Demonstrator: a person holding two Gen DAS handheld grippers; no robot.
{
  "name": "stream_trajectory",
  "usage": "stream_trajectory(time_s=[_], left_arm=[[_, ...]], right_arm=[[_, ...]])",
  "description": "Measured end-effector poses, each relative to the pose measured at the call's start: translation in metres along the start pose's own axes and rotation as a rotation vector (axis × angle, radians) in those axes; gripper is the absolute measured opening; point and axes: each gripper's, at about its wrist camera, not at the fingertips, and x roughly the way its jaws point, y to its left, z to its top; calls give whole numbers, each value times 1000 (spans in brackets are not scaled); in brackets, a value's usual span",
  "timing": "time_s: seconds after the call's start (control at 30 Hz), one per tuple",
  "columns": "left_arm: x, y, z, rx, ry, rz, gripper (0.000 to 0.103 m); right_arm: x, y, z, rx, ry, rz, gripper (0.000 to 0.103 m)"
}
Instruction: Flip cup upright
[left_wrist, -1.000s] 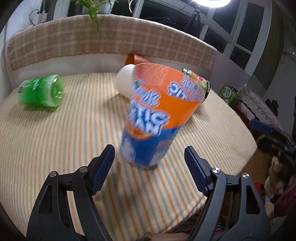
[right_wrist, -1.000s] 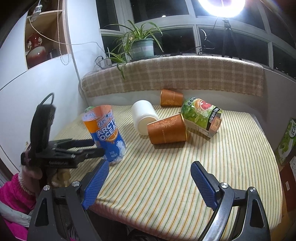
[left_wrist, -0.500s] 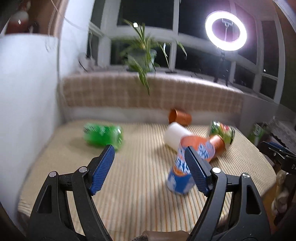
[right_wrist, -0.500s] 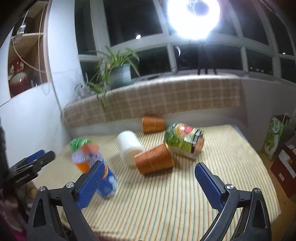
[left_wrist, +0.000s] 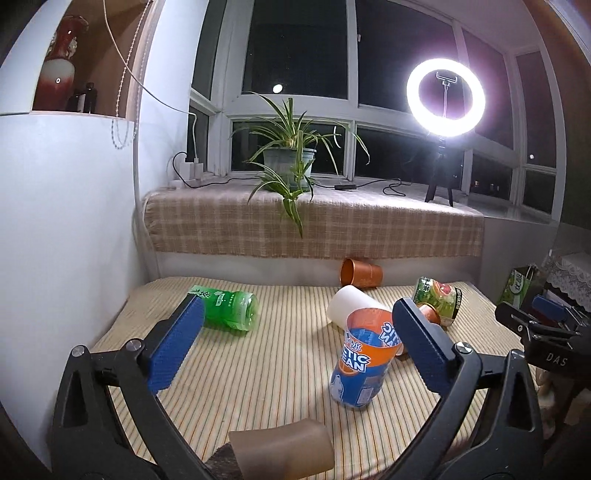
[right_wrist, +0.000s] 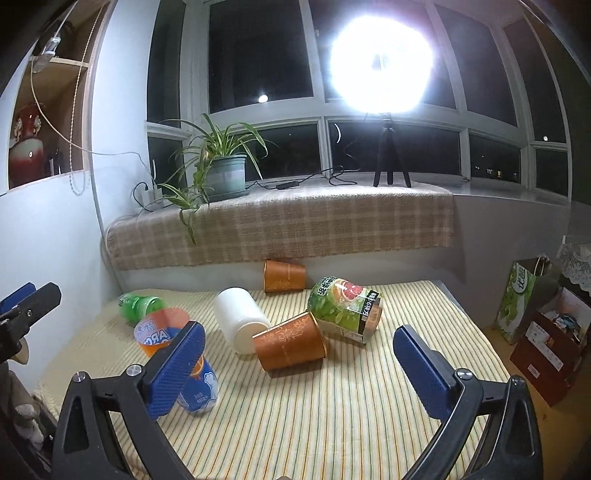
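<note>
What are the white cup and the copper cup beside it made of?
White cup: looks like matte paper or foam, with no shine; can't tell which. Copper cup: probably paper with a metallic printed finish, patterned band and thin rolled rim; could be plastic.

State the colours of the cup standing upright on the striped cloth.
The upright cup is orange at the top and blue below, with white lettering; the left wrist view shows it best.

potted plant (left_wrist: 290, 158) on sill | ring light (left_wrist: 445, 96) lit | vase (right_wrist: 26, 147) on shelf
</note>
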Motion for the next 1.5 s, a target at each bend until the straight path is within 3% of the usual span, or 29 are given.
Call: stream_trajectory(time_s=[1.5], left_arm=[[2, -1, -1, -11, 4, 24, 103]], right_arm=[[17, -7, -8, 55, 63, 18, 103]])
